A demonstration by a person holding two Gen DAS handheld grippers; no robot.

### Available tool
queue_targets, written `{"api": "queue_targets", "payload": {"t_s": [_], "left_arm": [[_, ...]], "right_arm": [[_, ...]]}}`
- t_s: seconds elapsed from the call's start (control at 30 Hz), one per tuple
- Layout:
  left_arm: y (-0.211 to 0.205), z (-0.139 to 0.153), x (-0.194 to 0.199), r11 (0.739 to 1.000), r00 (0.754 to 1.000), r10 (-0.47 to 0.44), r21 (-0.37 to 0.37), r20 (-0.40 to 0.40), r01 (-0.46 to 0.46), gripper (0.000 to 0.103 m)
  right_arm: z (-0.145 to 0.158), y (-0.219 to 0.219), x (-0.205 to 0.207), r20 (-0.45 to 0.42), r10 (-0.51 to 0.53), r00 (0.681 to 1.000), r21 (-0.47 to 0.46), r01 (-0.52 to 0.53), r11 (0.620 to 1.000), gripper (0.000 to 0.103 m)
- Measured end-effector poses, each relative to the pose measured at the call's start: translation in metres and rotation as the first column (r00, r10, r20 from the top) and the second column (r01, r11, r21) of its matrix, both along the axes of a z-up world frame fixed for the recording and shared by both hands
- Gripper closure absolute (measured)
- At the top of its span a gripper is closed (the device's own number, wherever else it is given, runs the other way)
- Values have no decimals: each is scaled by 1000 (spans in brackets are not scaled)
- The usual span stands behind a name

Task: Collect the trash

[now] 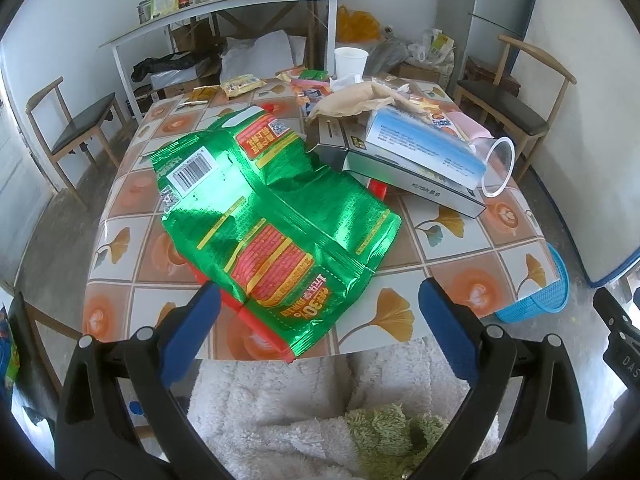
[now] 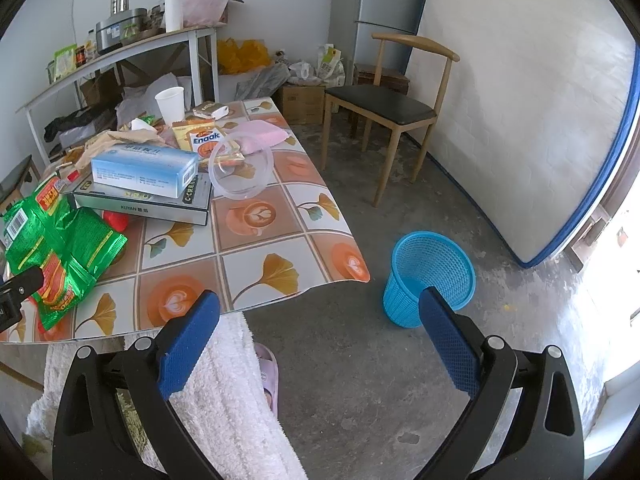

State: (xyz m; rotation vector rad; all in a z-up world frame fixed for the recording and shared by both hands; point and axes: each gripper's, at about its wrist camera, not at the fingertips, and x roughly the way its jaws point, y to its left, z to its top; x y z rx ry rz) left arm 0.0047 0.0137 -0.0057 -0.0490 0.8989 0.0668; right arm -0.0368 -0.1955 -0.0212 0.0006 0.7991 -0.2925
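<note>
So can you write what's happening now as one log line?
left tool: open, over green bag | right tool: open, empty | blue bin: on floor beside table

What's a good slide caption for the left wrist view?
Open left claw poised over a crumpled green snack bag on the cluttered tiled table, blue wastebasket waiting beside it.

Snack bag [image 1: 276, 216] lies on table [image 1: 448, 248] near its front edge, stacked boxes [image 1: 412, 160] behind-right of it, tipped cup [image 1: 498, 166] against their right, basket [image 2: 430, 276] on floor right of table.
</note>
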Motion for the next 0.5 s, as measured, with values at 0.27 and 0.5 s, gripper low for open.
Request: {"api": "queue_targets", "payload": {"t_s": [0.27, 0.5], "left_arm": [[1, -1, 0, 1000, 1000, 4, 0, -8, -4, 8], [4, -1, -2, 1000, 1000, 17, 8, -5, -17, 9]], "right_arm": [[0, 1, 1, 0, 12, 1000, 1, -12, 1000, 6], [1, 10, 1, 3, 59, 998, 0, -59, 998, 6]]}}
